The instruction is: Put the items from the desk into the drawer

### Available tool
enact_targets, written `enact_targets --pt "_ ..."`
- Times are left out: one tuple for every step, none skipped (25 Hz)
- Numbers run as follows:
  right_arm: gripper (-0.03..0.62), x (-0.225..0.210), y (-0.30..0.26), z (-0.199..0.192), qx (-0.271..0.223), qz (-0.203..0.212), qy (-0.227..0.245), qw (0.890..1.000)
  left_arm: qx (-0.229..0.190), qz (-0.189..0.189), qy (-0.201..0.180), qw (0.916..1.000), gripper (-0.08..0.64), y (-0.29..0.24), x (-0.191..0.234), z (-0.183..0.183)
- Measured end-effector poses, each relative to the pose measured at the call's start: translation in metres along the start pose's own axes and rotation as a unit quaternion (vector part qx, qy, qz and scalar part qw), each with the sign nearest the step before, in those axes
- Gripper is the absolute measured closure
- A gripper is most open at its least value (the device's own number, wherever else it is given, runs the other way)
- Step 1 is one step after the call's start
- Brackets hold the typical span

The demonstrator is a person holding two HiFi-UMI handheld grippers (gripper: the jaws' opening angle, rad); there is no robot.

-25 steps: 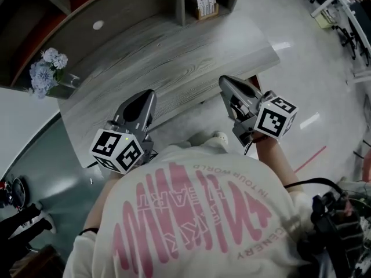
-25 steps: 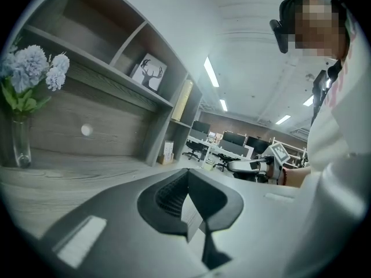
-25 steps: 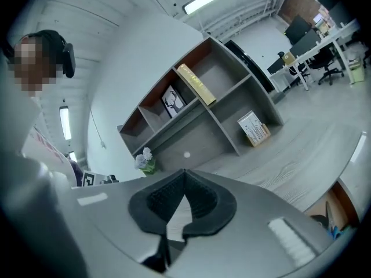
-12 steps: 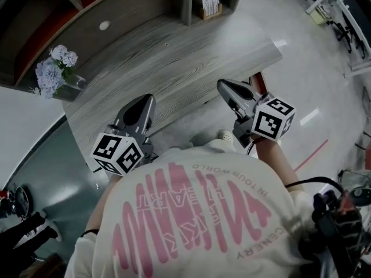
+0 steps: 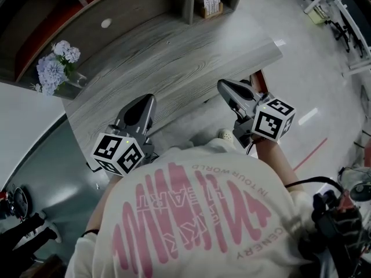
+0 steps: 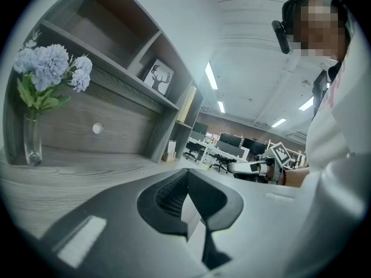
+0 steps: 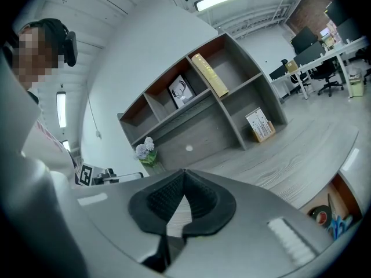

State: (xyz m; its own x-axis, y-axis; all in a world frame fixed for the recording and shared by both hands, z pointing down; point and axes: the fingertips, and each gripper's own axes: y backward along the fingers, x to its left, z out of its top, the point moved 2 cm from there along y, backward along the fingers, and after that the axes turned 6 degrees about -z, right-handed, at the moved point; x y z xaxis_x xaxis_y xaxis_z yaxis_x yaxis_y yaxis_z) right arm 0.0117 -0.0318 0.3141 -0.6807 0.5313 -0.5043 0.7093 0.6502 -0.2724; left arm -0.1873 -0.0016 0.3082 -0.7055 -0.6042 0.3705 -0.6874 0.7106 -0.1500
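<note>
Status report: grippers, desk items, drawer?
Shut, empty: left hand-held gripper, right hand-held gripper. On desk: flower vase, card stand. Open drawer. No obstruction seen.

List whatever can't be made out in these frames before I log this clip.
Drawer contents: right gripper view, cut off by the picture's rim; head view, mostly behind the right tongs.
Card stand print: too small in every view.
Desk near edge: head view, partly under the left tongs and the person's shirt.
</note>
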Motion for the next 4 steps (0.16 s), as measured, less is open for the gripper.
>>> enact_targets --pt "0.588 0.0007 -0.0007 -0.0013 0.000 0.001 0.001 1.000 0.000 0.000 0.001 1.0000 0.540 0.0013 0.0008 -0.0006" --pt "0.588 0.0014 -0.0013 -0.0026 0.000 0.001 0.001 1.000 0.000 0.000 0.003 1.0000 0.540 0.0025 0.0015 -0.0011" --pt "0.588 0.0023 -0.0017 -0.0039 0.001 0.000 0.001 1.000 0.000 0.000 0.004 1.0000 0.540 0.0037 0.0021 -0.0017" --pt "0.588 0.0032 -0.0021 -0.0051 0.002 -0.001 0.000 1.000 0.001 0.000 0.005 1.0000 0.540 0.0048 0.0027 -0.0022"
